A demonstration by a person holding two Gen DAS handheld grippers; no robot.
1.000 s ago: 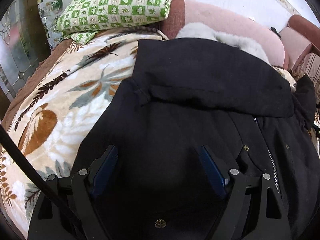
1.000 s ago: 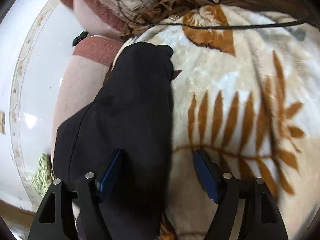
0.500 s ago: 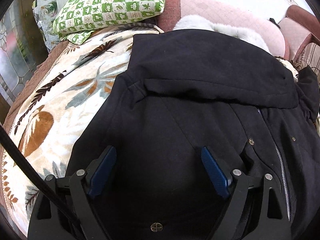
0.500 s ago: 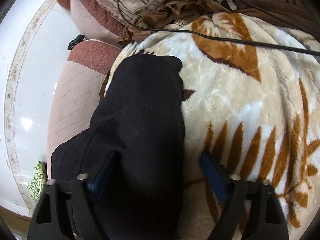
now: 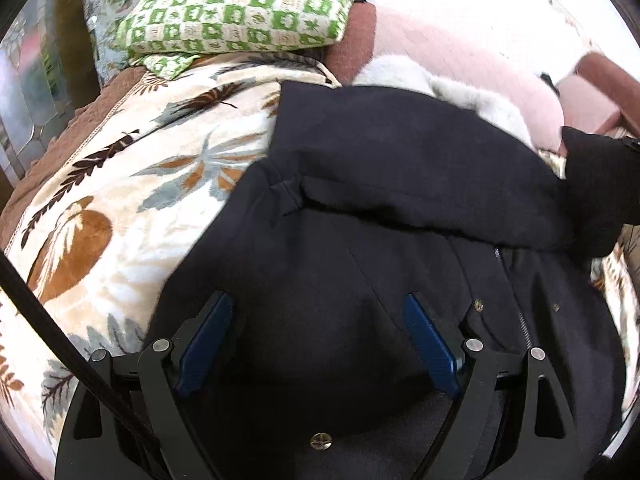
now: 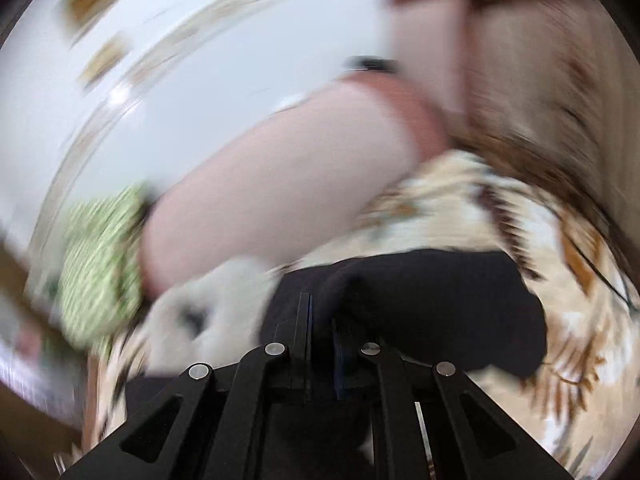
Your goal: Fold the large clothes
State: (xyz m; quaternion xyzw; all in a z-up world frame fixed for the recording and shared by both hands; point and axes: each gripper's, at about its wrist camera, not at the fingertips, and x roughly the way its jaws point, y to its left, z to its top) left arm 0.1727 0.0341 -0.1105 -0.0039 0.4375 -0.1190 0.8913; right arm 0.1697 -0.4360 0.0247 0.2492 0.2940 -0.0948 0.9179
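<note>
Sleeve lifted from the blanket, right jaws now closed on it.

The right gripper (image 6: 322, 332) has just closed its jaws on the black sleeve (image 6: 432, 300) and has swung it up off the leaf-pattern blanket (image 5: 120, 208); its view is now blurred. The black coat (image 5: 360, 240) lies spread on this blanket, its hood toward the pink cushion (image 5: 460, 60). The left gripper (image 5: 316, 344) hovers above the coat near its lower part, jaws wide and holding nothing. The risk, as it seems: only a little cloth is pinched, so a fast swing may pull the sleeve free, or drag the whole coat because nothing pins it.
</note>
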